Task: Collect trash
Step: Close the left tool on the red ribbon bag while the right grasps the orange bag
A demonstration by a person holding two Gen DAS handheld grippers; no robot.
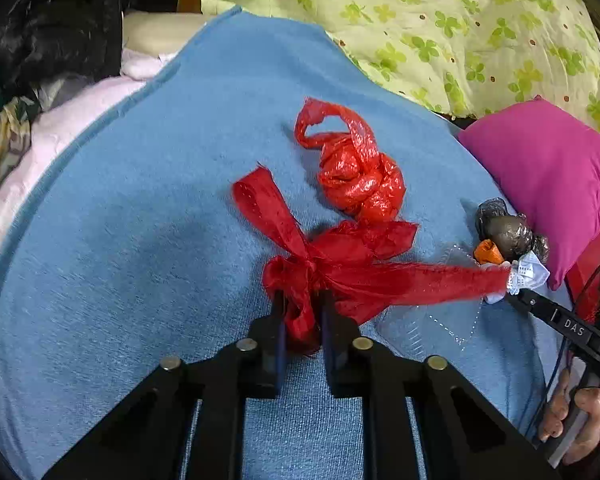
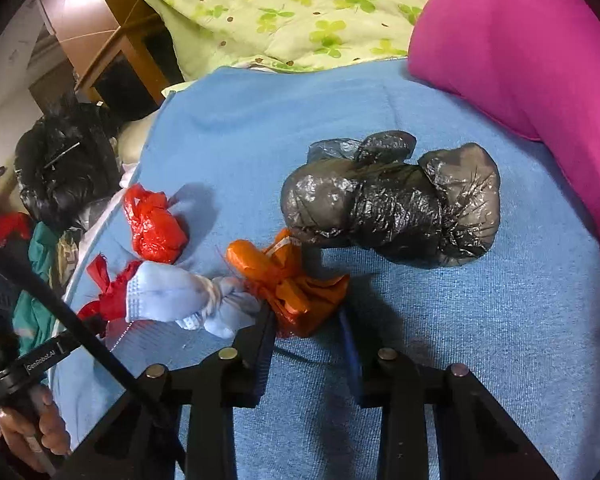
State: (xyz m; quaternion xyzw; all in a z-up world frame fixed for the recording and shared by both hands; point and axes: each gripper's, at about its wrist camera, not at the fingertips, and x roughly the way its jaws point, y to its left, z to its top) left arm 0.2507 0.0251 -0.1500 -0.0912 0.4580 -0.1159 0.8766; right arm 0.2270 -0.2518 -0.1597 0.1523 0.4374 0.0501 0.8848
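A blue fleece blanket [image 1: 148, 200] is being used as the work surface, with a green clover-print quilt [image 1: 440, 12] lying at 1 o'clock and a magenta pillow [image 1: 556, 176] at 3 o'clock. Only the right wrist view is showing in full the knotted grey plastic bag [image 2: 396, 200], at 1 o'clock; in the left wrist view it is being seen small, at the pillow's edge. A crumpled red plastic bag [image 1: 360, 176] is lying at 12 o'clock in the left wrist view. The red ribbon bow [image 1: 320, 256] is being pinched at its lower loop by the narrowly parted left gripper [image 1: 304, 300]. A tied pale blue face mask [image 2: 180, 292] is lying at 9 o'clock of the right gripper [image 2: 306, 316], whose fingers are being held apart around an orange plastic wrapper [image 2: 284, 280]; contact cannot be told.
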